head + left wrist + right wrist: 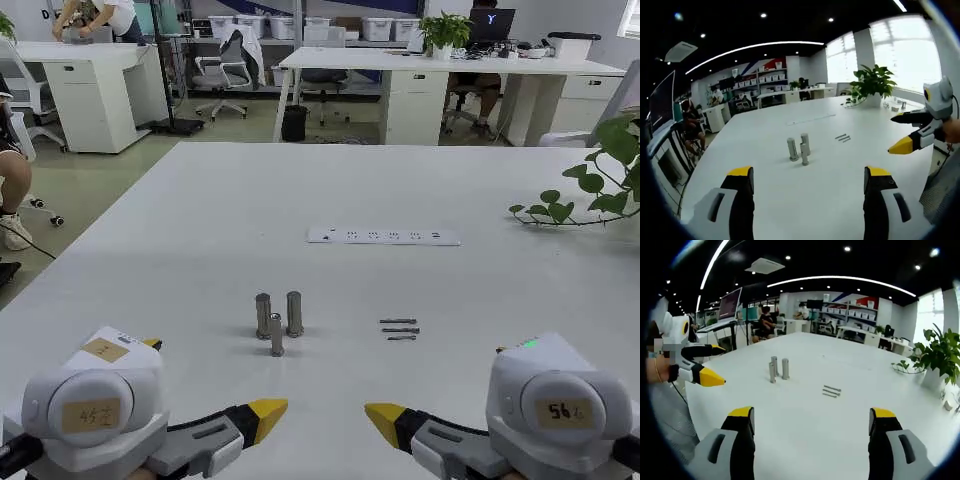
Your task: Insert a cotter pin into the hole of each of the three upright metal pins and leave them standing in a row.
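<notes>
Step 1 is not begun. My left gripper (808, 175) and right gripper (812, 415) hang spread wide, empty. 3 metal pins (277, 322) stand clustered on the white table (200, 220), with 3 cotter pins (400, 329) lying nearby to their right. Next, I'd pinch 1 cotter pin.

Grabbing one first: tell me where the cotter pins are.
In the head view the three cotter pins lie flat on the table, right of the upright metal pins and nearer than the power strip.

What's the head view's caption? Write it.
Three upright grey metal pins left of three thin cotter pins on a white table.
</notes>
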### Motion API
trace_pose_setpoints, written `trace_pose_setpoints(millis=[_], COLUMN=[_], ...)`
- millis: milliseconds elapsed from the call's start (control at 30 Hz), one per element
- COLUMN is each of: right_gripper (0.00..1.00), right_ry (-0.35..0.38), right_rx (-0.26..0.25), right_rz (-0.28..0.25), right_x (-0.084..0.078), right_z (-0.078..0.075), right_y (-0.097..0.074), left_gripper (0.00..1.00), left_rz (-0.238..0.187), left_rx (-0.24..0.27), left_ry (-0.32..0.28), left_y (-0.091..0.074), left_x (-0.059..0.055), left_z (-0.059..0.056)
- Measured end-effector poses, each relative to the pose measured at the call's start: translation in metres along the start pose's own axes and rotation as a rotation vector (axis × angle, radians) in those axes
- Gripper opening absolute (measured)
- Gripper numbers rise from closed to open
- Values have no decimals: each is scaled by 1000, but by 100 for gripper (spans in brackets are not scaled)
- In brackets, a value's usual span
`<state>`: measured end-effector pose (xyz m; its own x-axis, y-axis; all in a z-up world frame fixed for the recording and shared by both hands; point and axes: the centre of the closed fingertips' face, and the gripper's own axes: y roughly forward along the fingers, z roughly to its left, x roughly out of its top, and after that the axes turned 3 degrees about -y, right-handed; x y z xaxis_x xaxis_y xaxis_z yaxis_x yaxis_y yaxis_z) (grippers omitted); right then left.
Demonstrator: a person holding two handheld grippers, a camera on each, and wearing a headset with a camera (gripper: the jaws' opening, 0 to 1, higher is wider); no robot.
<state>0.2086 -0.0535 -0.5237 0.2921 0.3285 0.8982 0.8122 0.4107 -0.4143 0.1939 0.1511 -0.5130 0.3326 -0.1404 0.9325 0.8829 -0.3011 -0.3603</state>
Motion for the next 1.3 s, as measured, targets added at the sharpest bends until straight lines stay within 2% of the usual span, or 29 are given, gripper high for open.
trace_pose_setpoints(millis=[100,233,367,533,700,933,1000,1233,1300], right_gripper=[85,84,83,82,81,81,81,78,77], right_ry=[4,-1,-8,-3,0,-5,2,-23,-14], right_rx=[1,7,13,22,44,72,97,96,87], right_rz=[2,1,0,3,28,-28,-83,-75,-92], right_x=[0,0,1,-1,-6,5,15,14,17], right_z=[-1,-2,-2,-2,2,7,10,9,6], right_y=[0,0,1,1,2,1,0,0,-1], left_gripper=[88,87,86,86,86,86,85,83,82], left_rz=[4,32,28,28,32,14,14,14,4], left_rx=[3,14,13,14,13,21,17,10,14], left_ry=[5,2,-18,-16,-14,-20,-28,-24,-28], left_y=[0,-1,-1,-2,-2,-3,-3,-4,-4], left_x=[0,-5,-5,-6,-7,-3,-3,-3,-2], left_z=[-1,-1,-1,-3,-5,-5,-7,-12,-11])
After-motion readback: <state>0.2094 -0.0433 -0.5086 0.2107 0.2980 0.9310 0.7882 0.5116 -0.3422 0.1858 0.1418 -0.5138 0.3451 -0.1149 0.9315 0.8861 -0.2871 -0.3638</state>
